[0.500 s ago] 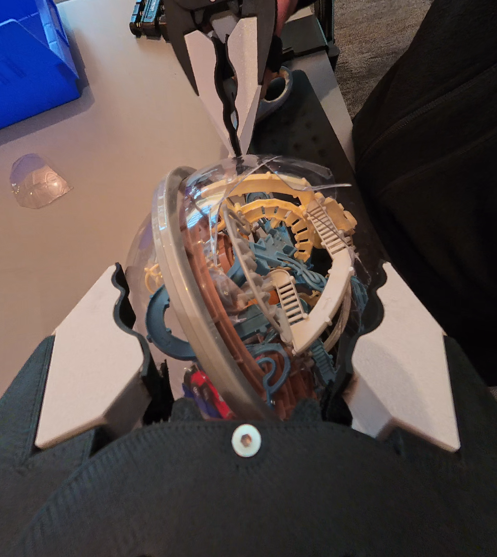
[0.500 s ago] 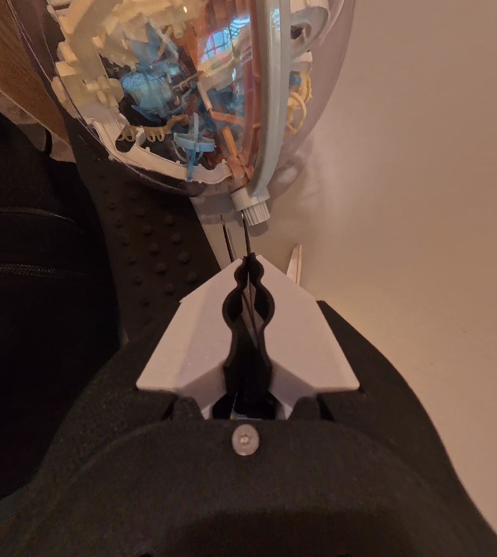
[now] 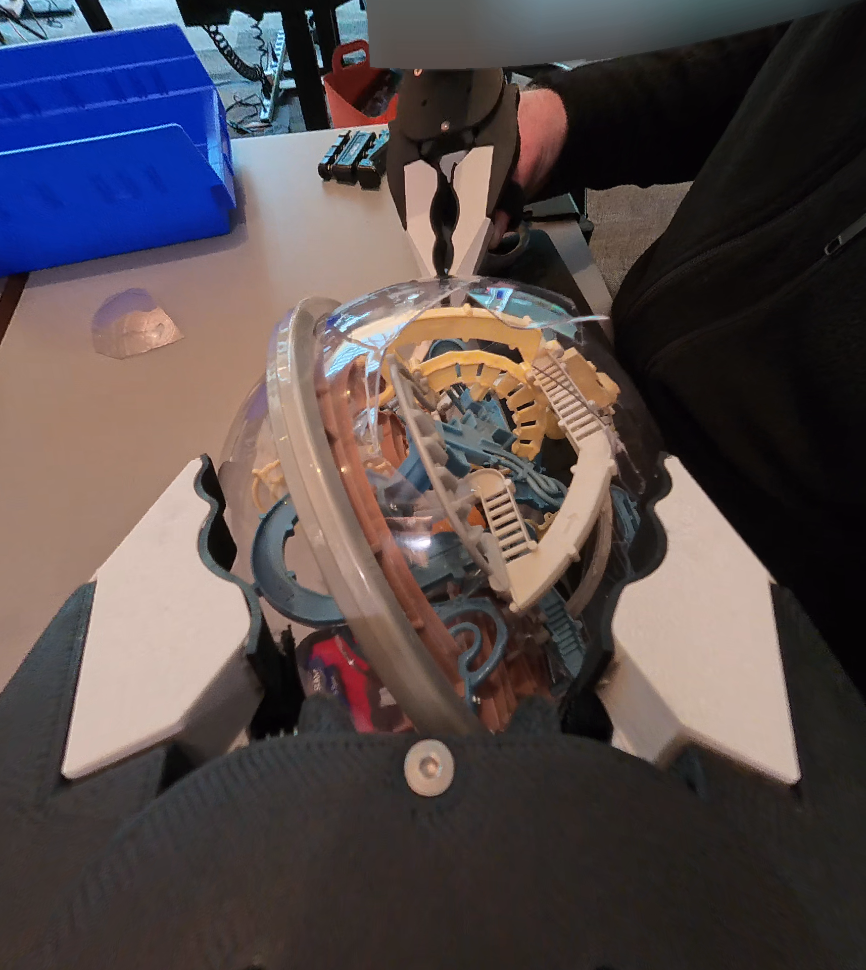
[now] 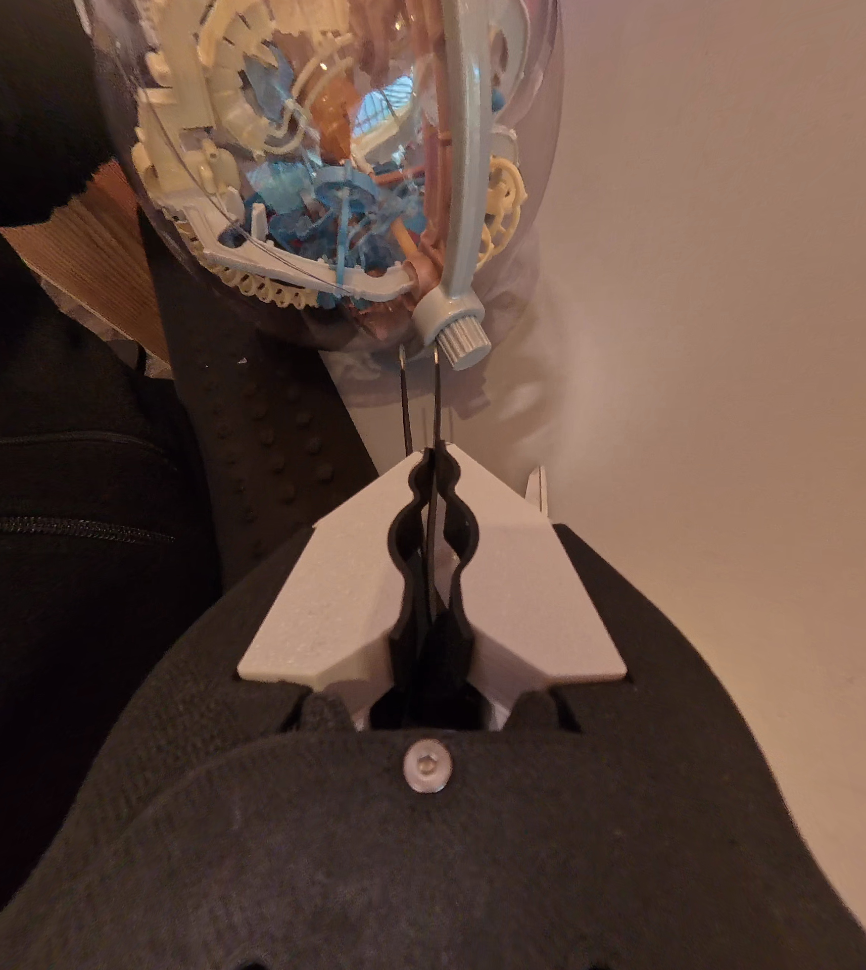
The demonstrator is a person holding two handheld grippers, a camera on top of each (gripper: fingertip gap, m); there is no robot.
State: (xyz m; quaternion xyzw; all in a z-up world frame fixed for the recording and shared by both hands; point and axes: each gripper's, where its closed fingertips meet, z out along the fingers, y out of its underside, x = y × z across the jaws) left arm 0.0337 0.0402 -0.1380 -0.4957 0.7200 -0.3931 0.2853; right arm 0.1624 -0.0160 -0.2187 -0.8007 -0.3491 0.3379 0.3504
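Gripping a cracked clear maze ball (image 3: 436, 504), left gripper (image 3: 436, 530).

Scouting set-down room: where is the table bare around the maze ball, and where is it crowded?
Bare: table left of the maze ball, between clear shard and near edge; the strip between blue bins and black blocks. Crowded: ball's right, with black mat, right gripper holding tweezers, and a person's torso.

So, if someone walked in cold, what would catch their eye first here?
The clear plastic maze ball, packed with yellow, blue and brown tracks, clamped between the left gripper fingers. Its shell is cracked open at the top, where the shut right gripper holds thin metal tweezers to it. A loose clear shard lies on the beige table.
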